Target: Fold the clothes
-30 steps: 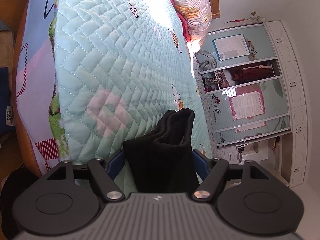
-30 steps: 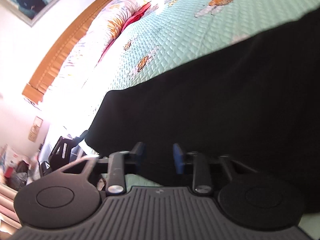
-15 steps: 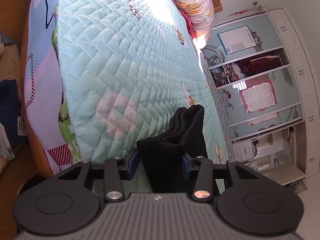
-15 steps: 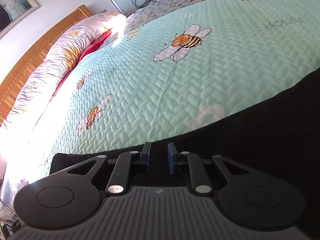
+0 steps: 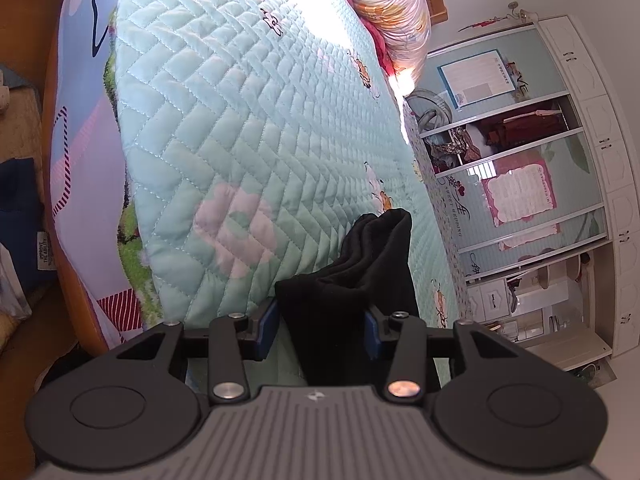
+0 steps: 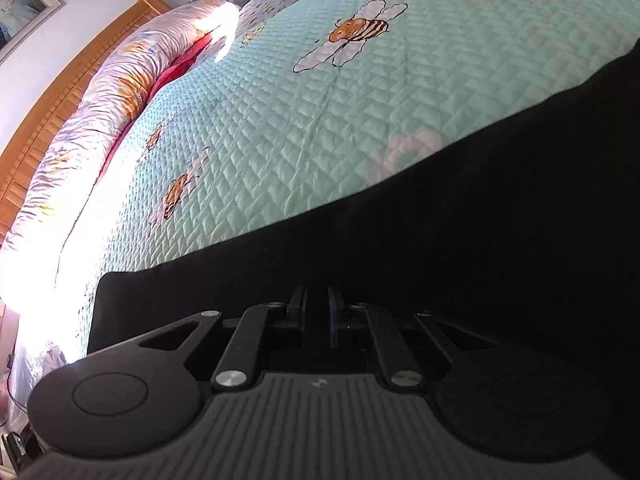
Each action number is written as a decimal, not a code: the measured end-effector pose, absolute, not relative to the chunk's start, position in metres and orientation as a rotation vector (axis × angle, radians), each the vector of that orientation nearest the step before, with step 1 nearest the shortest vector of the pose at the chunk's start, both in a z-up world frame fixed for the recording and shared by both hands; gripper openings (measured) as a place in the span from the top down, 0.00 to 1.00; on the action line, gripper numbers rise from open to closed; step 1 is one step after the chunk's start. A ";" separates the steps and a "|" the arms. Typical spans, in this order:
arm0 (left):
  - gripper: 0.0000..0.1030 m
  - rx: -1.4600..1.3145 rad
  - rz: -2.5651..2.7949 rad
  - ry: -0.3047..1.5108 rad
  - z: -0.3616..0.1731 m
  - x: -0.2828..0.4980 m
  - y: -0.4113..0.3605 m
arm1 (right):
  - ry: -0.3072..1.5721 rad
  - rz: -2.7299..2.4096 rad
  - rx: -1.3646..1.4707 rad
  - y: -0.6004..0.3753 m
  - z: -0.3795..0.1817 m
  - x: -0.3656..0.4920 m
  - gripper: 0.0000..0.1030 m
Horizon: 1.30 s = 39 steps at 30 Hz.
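Left wrist view: the left gripper (image 5: 320,330) clamps a thick bunched fold of the black garment (image 5: 360,280) above the mint quilted bedspread (image 5: 240,140). Right wrist view: the right gripper (image 6: 316,314), its jaws closing to a narrow gap, pinches the garment's edge spread across the bedspread. Judged soft, light and limp, the cloth should sag between grips; hems and corners are the best holds.

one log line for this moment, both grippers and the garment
left gripper: shut on garment | right gripper: jaws closing on garment | bed: garment on it
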<state>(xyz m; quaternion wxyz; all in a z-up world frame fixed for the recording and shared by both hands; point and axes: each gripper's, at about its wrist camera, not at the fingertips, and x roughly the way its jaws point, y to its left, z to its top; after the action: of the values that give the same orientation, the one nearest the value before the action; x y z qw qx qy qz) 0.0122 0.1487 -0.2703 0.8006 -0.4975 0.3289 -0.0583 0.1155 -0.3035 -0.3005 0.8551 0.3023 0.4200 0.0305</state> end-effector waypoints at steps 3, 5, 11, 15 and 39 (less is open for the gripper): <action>0.55 -1.067 -0.120 0.707 -0.270 0.012 0.148 | 0.904 0.093 0.636 -0.297 -0.299 0.094 0.90; 0.55 -1.066 -0.115 0.708 -0.269 0.012 0.147 | 0.921 0.113 0.634 -0.293 -0.297 0.080 0.90; 0.55 -1.073 -0.095 0.719 -0.267 0.013 0.145 | 0.963 0.186 0.626 -0.274 -0.294 0.028 0.90; 0.55 -1.073 -0.080 0.724 -0.265 0.014 0.144 | 0.949 0.198 0.601 -0.271 -0.287 0.004 0.90; 0.75 -0.761 -0.218 0.556 -0.172 0.017 0.087 | 0.776 0.213 0.879 -0.322 -0.298 -0.015 0.79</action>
<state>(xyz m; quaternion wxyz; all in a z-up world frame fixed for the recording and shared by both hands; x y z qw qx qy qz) 0.0169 0.0874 -0.1724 0.8854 -0.3657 0.2672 -0.1050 -0.0147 -0.3223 -0.2977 0.8276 0.4140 0.3655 0.1002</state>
